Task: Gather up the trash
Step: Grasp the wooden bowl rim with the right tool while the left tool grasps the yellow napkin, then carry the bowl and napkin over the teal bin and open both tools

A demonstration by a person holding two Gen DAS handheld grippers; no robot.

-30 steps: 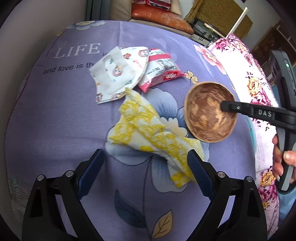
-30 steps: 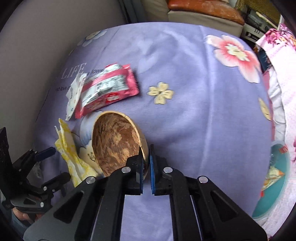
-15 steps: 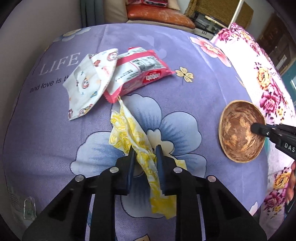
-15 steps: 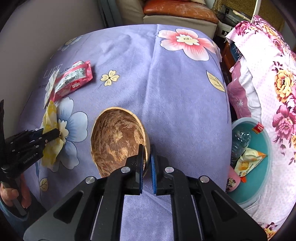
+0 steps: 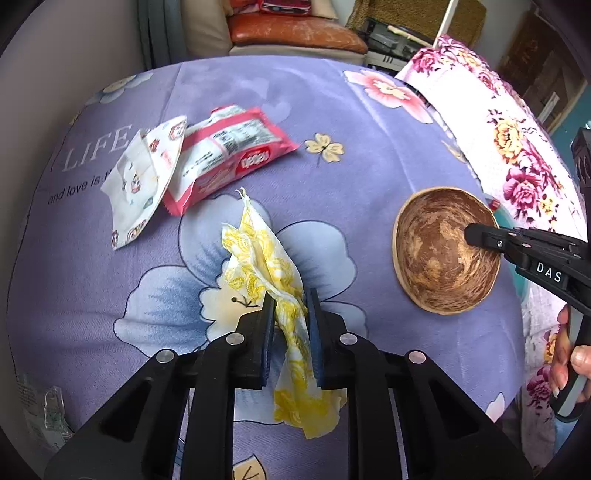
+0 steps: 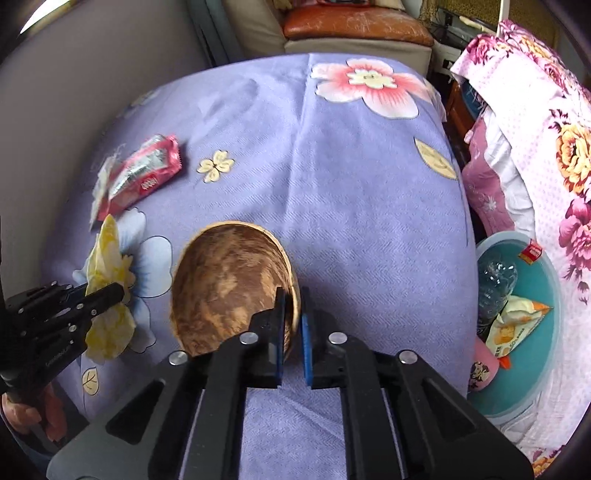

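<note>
A yellow-patterned paper napkin (image 5: 258, 254) is crumpled between the pads of my left gripper (image 5: 290, 299), whose jaws are closing on it; its tail hangs below the fingers. The napkin (image 6: 107, 251) and left gripper (image 6: 118, 291) also show in the right wrist view. My right gripper (image 6: 291, 295) is shut on the near rim of a brown wooden bowl (image 6: 221, 280), one finger inside and one outside. The bowl (image 5: 439, 251) sits right of the napkin. A red snack wrapper (image 5: 229, 155) and a white cartoon-print wrapper (image 5: 144, 173) lie on the purple floral cloth beyond.
A teal bin (image 6: 543, 266) stands off the table's right edge, holding a plastic bottle (image 6: 495, 280) and a snack bag (image 6: 513, 325). A pink floral cover (image 6: 561, 155) lies to the right. A sofa with an orange cushion (image 5: 295, 33) is behind the table.
My left gripper went from wide open to closed on the yellow napkin and bunched it up. The right gripper carried the bowl away to the right, toward the table's edge.
</note>
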